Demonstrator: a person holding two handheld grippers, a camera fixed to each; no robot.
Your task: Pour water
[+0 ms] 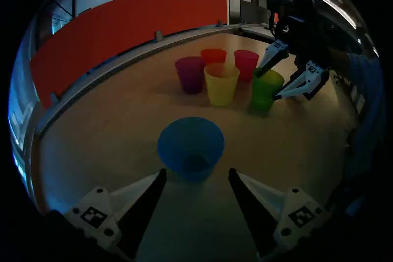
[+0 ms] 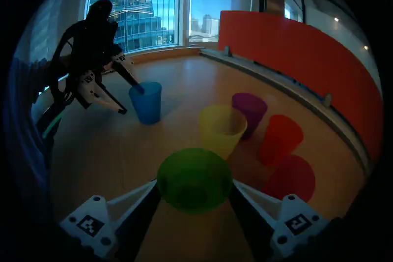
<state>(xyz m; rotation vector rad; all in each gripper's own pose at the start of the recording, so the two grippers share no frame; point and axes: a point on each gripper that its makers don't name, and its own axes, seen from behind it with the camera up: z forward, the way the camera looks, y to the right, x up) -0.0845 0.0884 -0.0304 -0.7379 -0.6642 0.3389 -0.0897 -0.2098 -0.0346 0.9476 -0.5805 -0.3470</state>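
While I steer from a distance, the left gripper view looks down along my left hand-held gripper (image 1: pixel 196 172). Its two fingers stand apart, one either side of a blue cup (image 1: pixel 190 148). The cup stands upright on the wooden worktop (image 1: pixel 113 129), and neither finger seems to press on it. Farther off stands a cluster of upright cups: purple cup (image 1: pixel 190 74), orange cup (image 1: pixel 213 56), pink cup (image 1: pixel 246 64), yellow cup (image 1: pixel 221 84) and green cup (image 1: pixel 265 89). My right hand-held gripper (image 1: pixel 267 85) reaches to the green cup, one finger on each side.

Turning to the right gripper view, the right hand-held gripper (image 2: pixel 194 183) has its fingers spread, lying close along both sides of the green cup (image 2: pixel 194 179). I cannot tell whether they touch it. The cup rests upright on the worktop (image 2: pixel 98 154). Beyond it are the yellow cup (image 2: pixel 222 128), purple cup (image 2: pixel 250 109), orange cup (image 2: pixel 280 136) and pink cup (image 2: pixel 291 177). Well apart from them, the blue cup (image 2: pixel 146 102) stands with the left hand-held gripper (image 2: pixel 132 100) around it, held by a person's hand.

I cannot make out water in any cup. My judgement: the task is at its start. Both cups are lined up for a grasp, but none is lifted or tilted. Gripping, raising and pouring all remain.
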